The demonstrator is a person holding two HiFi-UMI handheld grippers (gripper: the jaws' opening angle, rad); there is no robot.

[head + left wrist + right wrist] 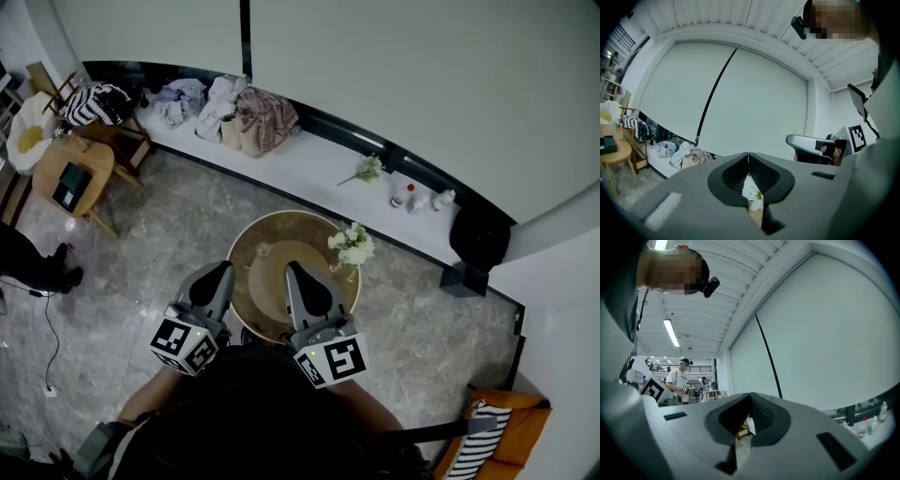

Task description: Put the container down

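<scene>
We hold a gripper in each hand, low over a round wooden table (pixel 242 246). The left gripper (pixel 223 272) has its jaws pressed fully together, with nothing between them. The right gripper (pixel 292 274) is the same: its jaw tips meet and it carries nothing. The container (pixel 267 281), a round tan dish, rests on the middle of the table. From the head view it lies partly under both grippers, and we cannot tell whether either one touches it. White flowers (pixel 352 246) stand near the table's right edge, just beside the container.
</scene>
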